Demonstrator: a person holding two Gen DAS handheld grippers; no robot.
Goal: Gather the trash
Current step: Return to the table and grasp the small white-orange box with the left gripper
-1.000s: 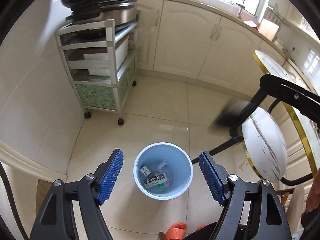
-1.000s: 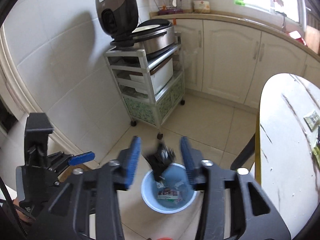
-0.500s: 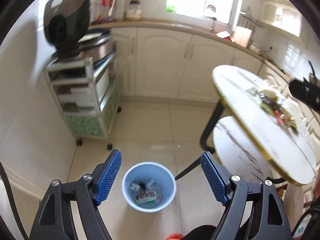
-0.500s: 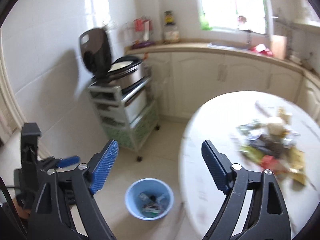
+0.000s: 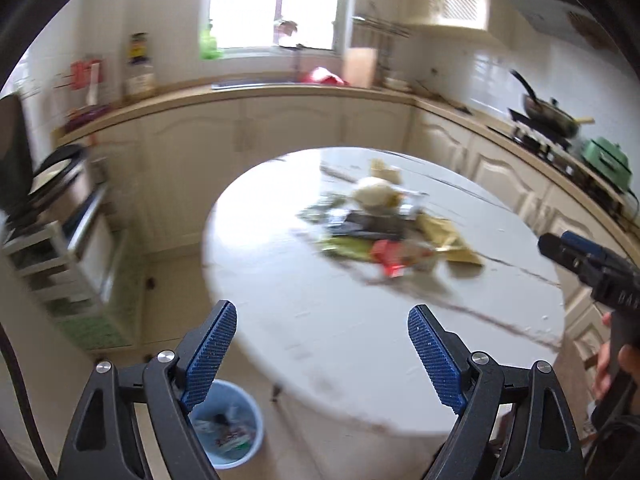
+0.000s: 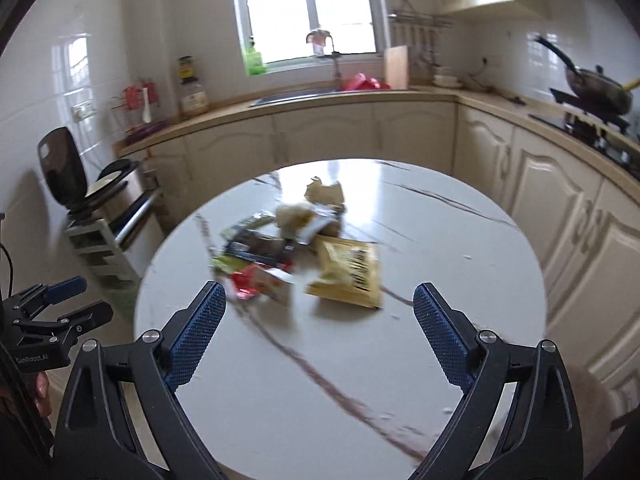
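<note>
Both grippers empty, jaws just been opening, now wide apart: left gripper (image 5: 322,354), right gripper (image 6: 319,334). Trash pile (image 6: 296,248) mid round table (image 6: 440,248), blurred; yellow packet (image 6: 348,272) lies flat, long axis toward window. Blue bin (image 5: 236,432) on floor beside table.

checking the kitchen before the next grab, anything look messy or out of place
Yes: a heap of wrappers is strewn across the middle of the round table, with a yellow packet at its edge. The blue bin on the floor already holds trash.
</note>
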